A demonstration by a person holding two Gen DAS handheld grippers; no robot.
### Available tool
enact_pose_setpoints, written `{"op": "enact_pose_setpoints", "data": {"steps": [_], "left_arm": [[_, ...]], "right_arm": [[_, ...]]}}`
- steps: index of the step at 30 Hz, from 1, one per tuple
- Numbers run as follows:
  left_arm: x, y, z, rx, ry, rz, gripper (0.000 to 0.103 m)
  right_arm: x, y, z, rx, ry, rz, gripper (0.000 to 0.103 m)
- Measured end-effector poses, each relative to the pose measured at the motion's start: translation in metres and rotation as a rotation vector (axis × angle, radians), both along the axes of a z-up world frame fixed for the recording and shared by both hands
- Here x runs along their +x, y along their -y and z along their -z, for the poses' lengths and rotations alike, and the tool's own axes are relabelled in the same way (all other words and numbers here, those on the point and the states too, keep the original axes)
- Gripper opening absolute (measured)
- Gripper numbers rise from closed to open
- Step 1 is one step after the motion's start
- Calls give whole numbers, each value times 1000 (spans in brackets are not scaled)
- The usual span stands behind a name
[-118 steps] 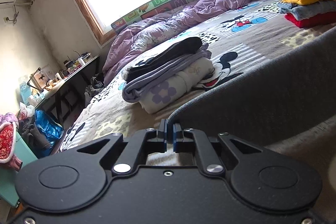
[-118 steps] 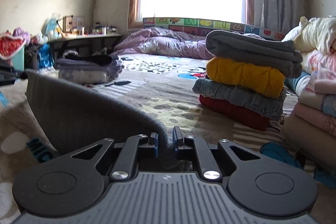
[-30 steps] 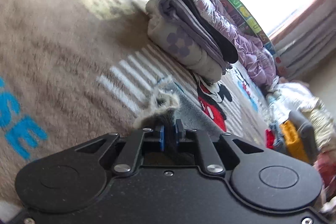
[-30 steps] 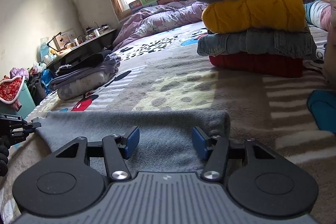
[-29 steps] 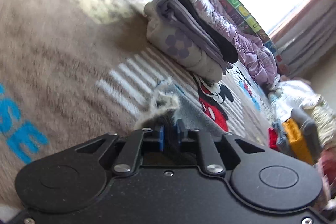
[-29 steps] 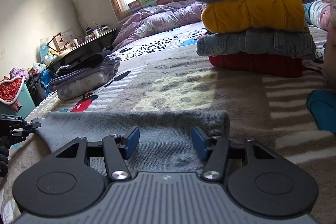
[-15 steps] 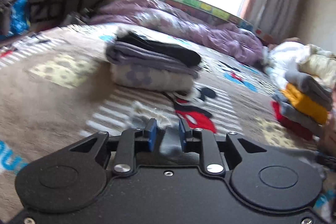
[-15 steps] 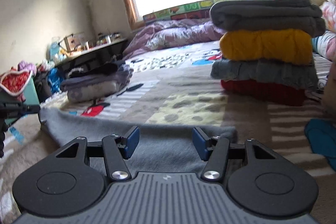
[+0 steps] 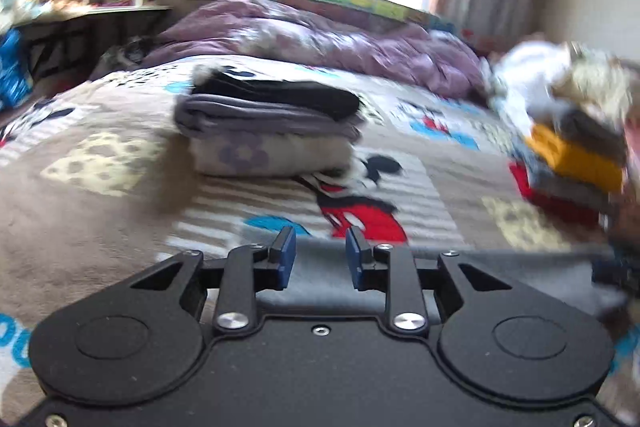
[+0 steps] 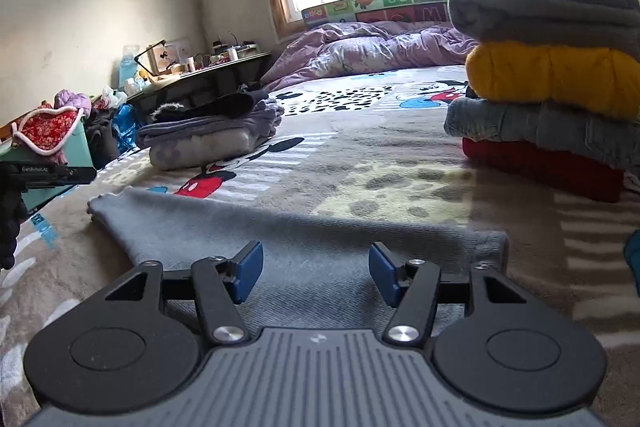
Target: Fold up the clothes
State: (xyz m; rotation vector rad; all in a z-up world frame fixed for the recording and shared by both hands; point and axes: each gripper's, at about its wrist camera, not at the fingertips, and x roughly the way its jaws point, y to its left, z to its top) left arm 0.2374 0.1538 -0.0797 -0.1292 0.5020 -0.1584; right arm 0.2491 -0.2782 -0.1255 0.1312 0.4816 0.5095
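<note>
A grey folded garment point(image 10: 288, 239) lies flat on the patterned bed cover, right in front of both grippers. In the left wrist view the same grey garment point(image 9: 500, 271) stretches off to the right. My left gripper point(image 9: 320, 253) is open just above its near edge, nothing between the blue pads. My right gripper point(image 10: 316, 269) stands wide open over the garment's right part, also empty. At the far left of the right wrist view, the left gripper point(image 10: 52, 173) and a gloved hand point(image 10: 10, 223) show.
A folded pile of black, purple and floral clothes point(image 10: 208, 135) sits ahead on the bed cover point(image 10: 380, 163). A taller stack of grey, yellow, denim and red clothes point(image 10: 552, 87) stands at the right. A crumpled purple quilt point(image 9: 320, 43) lies by the window; a cluttered desk point(image 10: 192, 71) stands left.
My left gripper has let go of the grey garment's corner and opened, swinging level toward the bed. The garment now lies flat. My right gripper stays open and has drawn back slightly.
</note>
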Motion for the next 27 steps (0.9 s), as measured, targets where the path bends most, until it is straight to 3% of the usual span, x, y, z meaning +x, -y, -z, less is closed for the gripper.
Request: {"op": "enact_pose_setpoints", "data": {"steps": [2,4,5,8,13,17,19,21,25,27], "left_arm": [[5,14,12,18,-48,97,29],[14,26,33,196,-90,27,32],[16,28,38,244,-88,-4,32],[11,19,22,145,-50,25,31],[-6,30,5,101,8,195,31],[-5,55,19,206,-33,305,32],[-5,56,19,196,-37,308,32],[-1,44,11,125,-24,267,37],[13,-15,1,-35,-38,6,41],[20,-42,0,-110,-57,-80,41]], "right_arm": [[2,1,2,-5,-15,13,59],[4,1,4,-10,-29,27,59],[4,2,5,-13,-37,34,59],[6,3,8,-16,-53,51,59],[3,16,2,24,-20,98,59],[3,27,-1,48,-8,152,59],[7,29,3,39,-37,167,59],[10,30,7,25,-63,178,57],[11,30,8,28,-64,181,55],[7,33,4,69,-31,158,56]]}}
